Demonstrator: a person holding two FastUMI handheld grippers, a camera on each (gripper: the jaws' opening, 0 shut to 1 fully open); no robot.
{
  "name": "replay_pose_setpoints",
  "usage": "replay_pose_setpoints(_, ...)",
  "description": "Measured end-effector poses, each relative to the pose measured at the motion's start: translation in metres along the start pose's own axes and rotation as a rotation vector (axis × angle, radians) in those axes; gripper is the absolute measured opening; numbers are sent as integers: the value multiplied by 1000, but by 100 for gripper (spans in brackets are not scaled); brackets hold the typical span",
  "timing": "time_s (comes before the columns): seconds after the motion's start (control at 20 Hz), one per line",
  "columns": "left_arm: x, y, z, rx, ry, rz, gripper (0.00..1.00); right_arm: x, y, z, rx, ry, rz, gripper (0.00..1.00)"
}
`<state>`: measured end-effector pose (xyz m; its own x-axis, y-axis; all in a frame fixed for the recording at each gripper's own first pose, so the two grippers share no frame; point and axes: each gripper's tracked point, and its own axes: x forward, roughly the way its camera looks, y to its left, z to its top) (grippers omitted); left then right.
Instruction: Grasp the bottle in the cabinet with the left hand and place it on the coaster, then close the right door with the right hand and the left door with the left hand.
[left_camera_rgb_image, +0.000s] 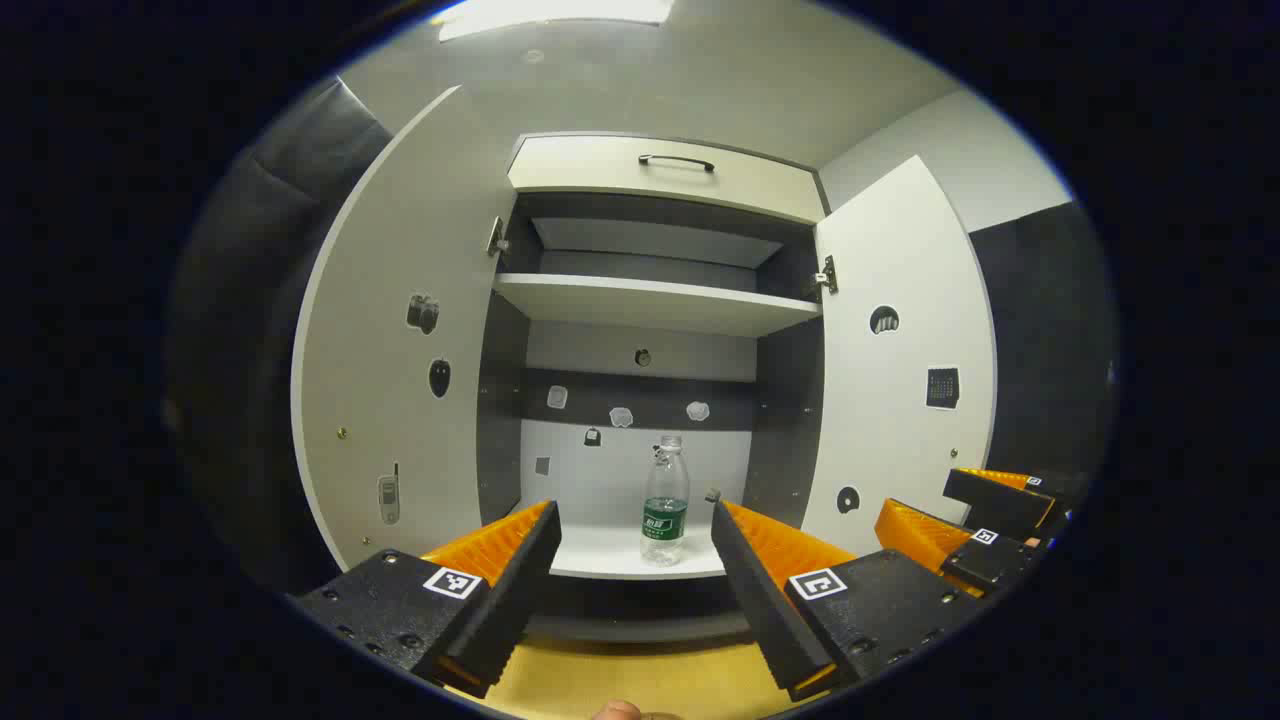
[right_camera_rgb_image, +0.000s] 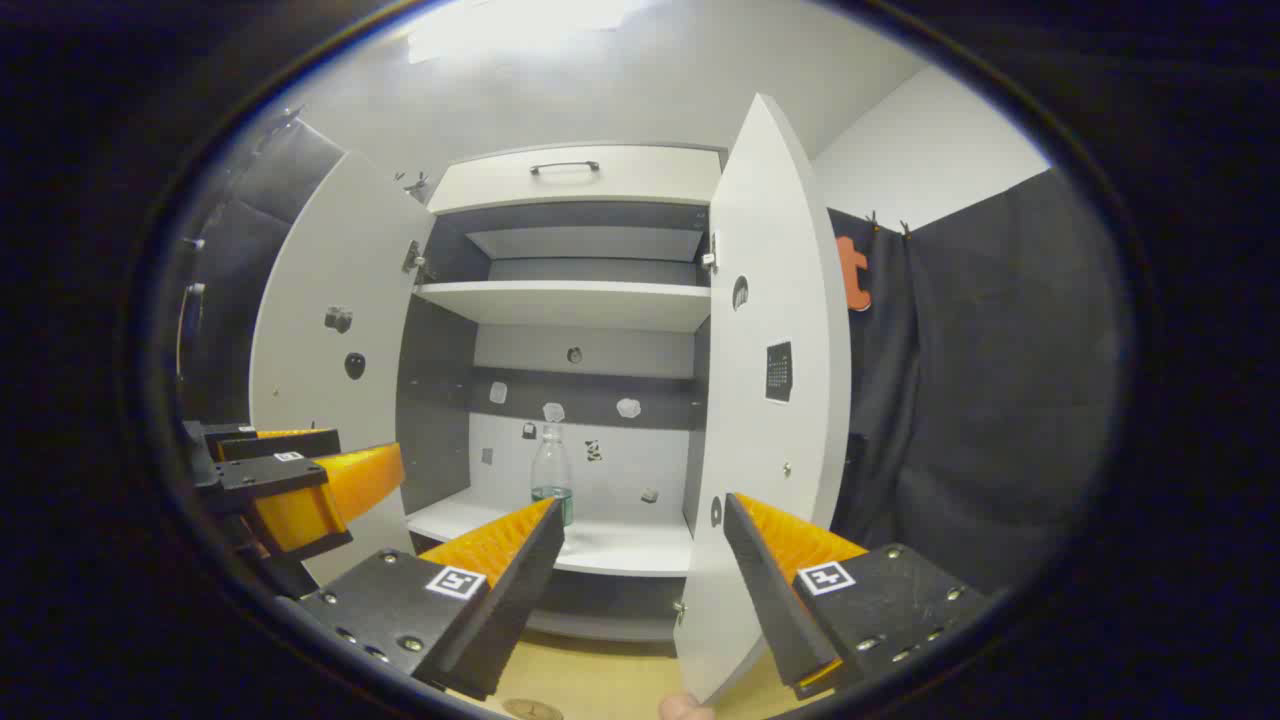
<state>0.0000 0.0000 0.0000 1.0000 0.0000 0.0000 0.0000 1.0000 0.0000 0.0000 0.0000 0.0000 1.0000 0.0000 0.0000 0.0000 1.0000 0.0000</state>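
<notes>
A clear plastic bottle (left_camera_rgb_image: 665, 500) with a green label stands upright on the bottom shelf of the white cabinet (left_camera_rgb_image: 650, 300), whose two doors stand open. My left gripper (left_camera_rgb_image: 632, 505) is open in front of the cabinet, some way short of the bottle, which shows between its orange fingers. In the right gripper view the bottle (right_camera_rgb_image: 552, 475) stands behind the left fingertip. My right gripper (right_camera_rgb_image: 642, 503) is open and empty, straddling the edge of the right door (right_camera_rgb_image: 770, 350) from a distance. The left door (right_camera_rgb_image: 330, 330) swings wide. A round brownish disc (right_camera_rgb_image: 530, 708), perhaps the coaster, peeks in at the bottom.
A closed drawer with a dark handle (left_camera_rgb_image: 677, 160) tops the cabinet, and an empty upper shelf (left_camera_rgb_image: 655, 300) lies under it. The right gripper (left_camera_rgb_image: 925, 500) hovers by the right door (left_camera_rgb_image: 900, 350); the left gripper (right_camera_rgb_image: 370, 447) sits low left. A wooden tabletop (left_camera_rgb_image: 620, 680) lies below.
</notes>
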Motion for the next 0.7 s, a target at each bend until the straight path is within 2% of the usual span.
replay_pose_setpoints(0.7, 8, -13, -4, -7, 17, -33, 96, 1, -3, 1, 10, 16, -3, 97)
